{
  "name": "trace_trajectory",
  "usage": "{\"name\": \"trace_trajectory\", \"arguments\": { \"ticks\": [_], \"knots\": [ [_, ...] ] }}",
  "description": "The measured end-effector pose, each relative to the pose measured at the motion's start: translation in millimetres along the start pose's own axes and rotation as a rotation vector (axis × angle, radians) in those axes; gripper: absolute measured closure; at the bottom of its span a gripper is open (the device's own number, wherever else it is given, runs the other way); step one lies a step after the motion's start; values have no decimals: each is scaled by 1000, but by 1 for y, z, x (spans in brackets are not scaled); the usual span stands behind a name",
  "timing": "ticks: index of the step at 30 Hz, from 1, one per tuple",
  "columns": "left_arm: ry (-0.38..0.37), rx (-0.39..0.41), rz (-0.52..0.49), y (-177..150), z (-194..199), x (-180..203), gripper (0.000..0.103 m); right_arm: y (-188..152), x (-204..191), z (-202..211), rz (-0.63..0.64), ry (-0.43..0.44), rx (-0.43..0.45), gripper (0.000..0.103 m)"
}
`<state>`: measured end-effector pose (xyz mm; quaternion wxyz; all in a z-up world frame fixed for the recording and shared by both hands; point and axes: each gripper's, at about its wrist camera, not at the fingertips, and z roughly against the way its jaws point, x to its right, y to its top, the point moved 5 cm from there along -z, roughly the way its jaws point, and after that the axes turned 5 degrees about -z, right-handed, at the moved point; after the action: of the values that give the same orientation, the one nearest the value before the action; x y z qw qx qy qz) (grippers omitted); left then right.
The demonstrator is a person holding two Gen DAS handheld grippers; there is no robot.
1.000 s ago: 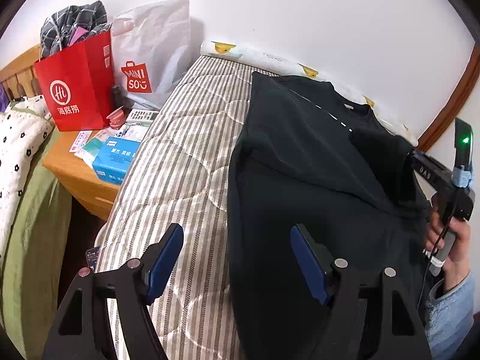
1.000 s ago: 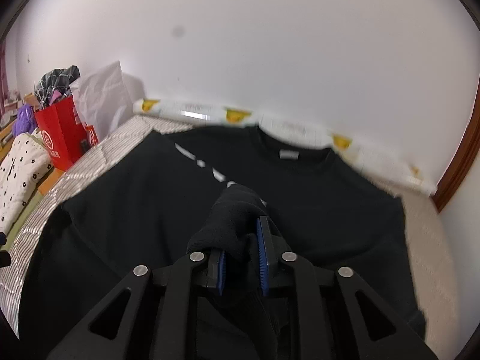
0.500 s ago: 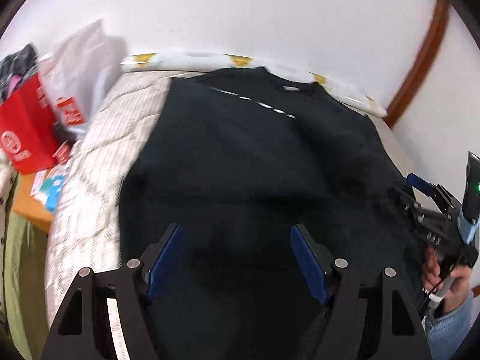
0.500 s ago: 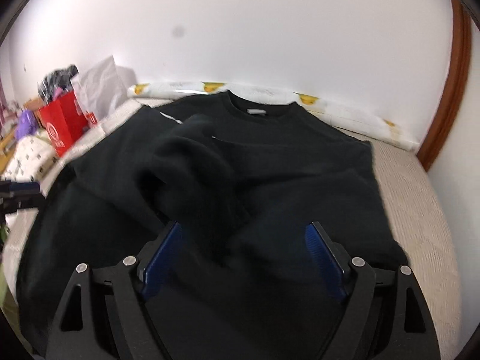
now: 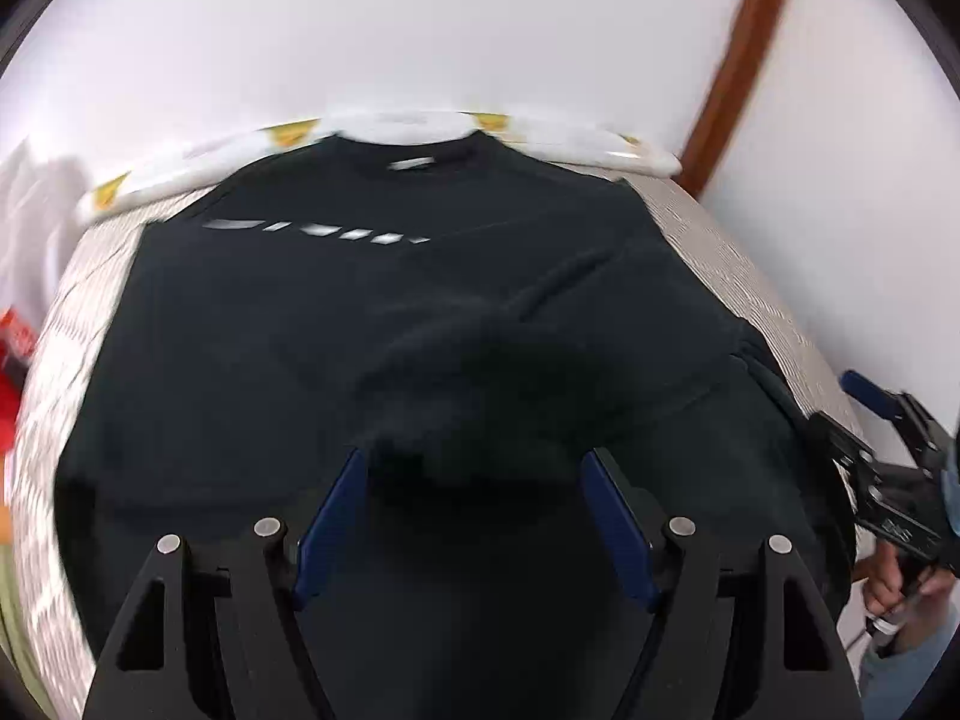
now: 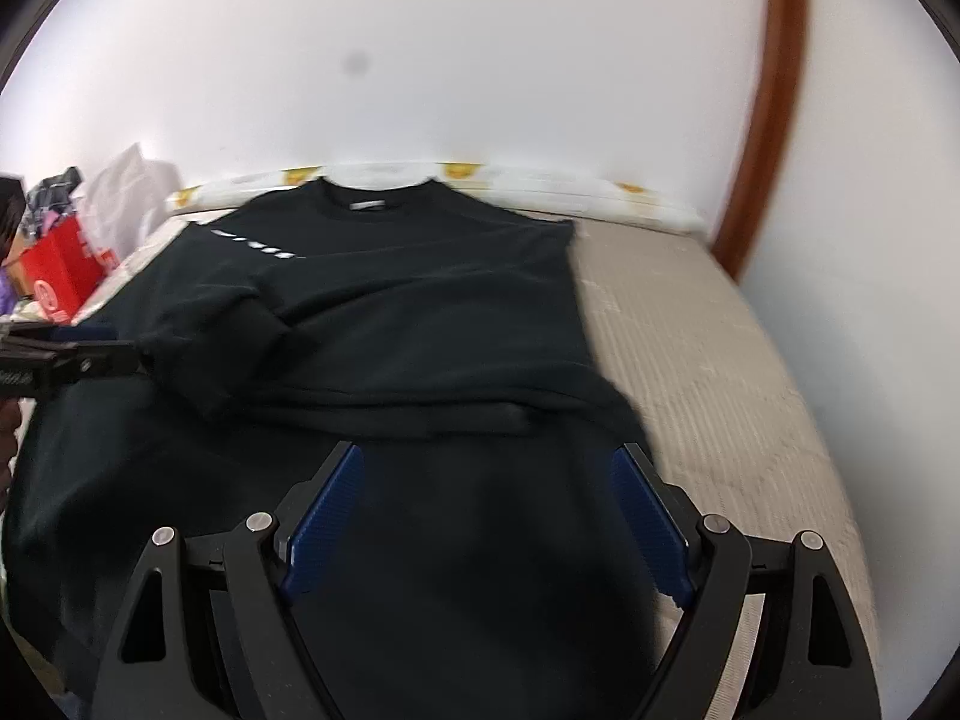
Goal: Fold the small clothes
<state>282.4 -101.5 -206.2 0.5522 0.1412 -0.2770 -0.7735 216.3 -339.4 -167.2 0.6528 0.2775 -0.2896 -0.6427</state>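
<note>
Holding both grippers over a black sweatshirt (image 6: 420,312) spread on the striped mattress (image 6: 708,360), we keep the left gripper (image 5: 474,504) spread wide with nothing pinched; dark cloth lies below and ahead of its blue pads (image 5: 333,525). Our right gripper (image 6: 489,516) stands spread too, its jaws having just been opening, with no cloth between them, only beneath. A folded-in sleeve (image 6: 210,324) lies ahead and left of it, near the left gripper's tip. The collar (image 6: 375,192) points away from us toward the white wall (image 6: 480,60).
</note>
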Motion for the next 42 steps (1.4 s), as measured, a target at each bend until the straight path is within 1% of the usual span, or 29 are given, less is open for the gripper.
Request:
{"name": "trace_trajectory", "arguments": {
  "ticks": [2, 4, 7, 10, 14, 16, 17, 18, 20, 21, 22, 23, 25, 26, 28, 30, 32, 33, 34, 36, 39, 42],
  "knots": [
    [10, -8, -38, 9, -15, 14, 31, -5, 16, 9, -17, -27, 12, 19],
    [39, -21, -72, 16, -33, 26, 31, -11, 31, 16, -41, -43, 19, 19],
    [65, -42, -74, 21, -54, 26, 31, -21, 57, 20, -92, -83, 10, 19],
    [92, -55, -75, 25, -70, 25, 31, -28, 77, 20, -136, -103, 4, 19],
    [164, -69, -135, 24, -84, 31, 27, -32, 93, 12, -191, -97, -5, 19],
    [203, -62, -162, 22, -89, 34, 23, -32, 97, 5, -215, -92, -10, 19],
    [218, -56, -168, 22, -91, 35, 23, -32, 97, 2, -226, -85, -13, 19],
    [226, -50, -164, 22, -91, 34, 22, -32, 97, -1, -234, -76, -15, 19],
    [224, -48, -149, 24, -93, 30, 22, -32, 94, -4, -242, -58, -19, 19],
    [227, -46, -147, 25, -92, 29, 28, -31, 92, -6, -240, -54, -19, 19],
    [246, -43, -149, 25, -90, 26, 41, -32, 90, -6, -236, -51, -21, 19],
    [256, -41, -156, 26, -87, 24, 47, -32, 87, -7, -232, -48, -22, 19],
    [238, -45, -156, 26, -80, 19, 68, -29, 81, -9, -217, -40, -22, 19],
    [236, -44, -144, 26, -75, 13, 75, -28, 78, -11, -205, -40, -24, 19],
    [197, -25, -112, 28, -61, -1, 79, -24, 74, -17, -180, -69, -38, 19],
    [163, 6, -54, 31, -42, -21, 80, -15, 68, -22, -171, -66, -40, 19],
    [169, 44, -12, 34, -24, -40, 80, -7, 62, -24, -170, -57, -37, 19],
    [183, 71, 15, 35, -10, -56, 80, -3, 58, -26, -165, -56, -34, 19],
    [192, 80, 36, 36, -3, -68, 80, 0, 55, -27, -161, -55, -32, 19],
    [184, 89, 96, 33, 9, -95, 80, 7, 44, -31, -152, -39, -30, 19],
    [165, 86, 170, 24, 13, -127, 80, 14, 27, -37, -141, -13, -28, 19],
    [94, 73, 266, 12, 11, -154, 80, 20, 11, -42, -122, -9, -29, 19]
  ]
}}
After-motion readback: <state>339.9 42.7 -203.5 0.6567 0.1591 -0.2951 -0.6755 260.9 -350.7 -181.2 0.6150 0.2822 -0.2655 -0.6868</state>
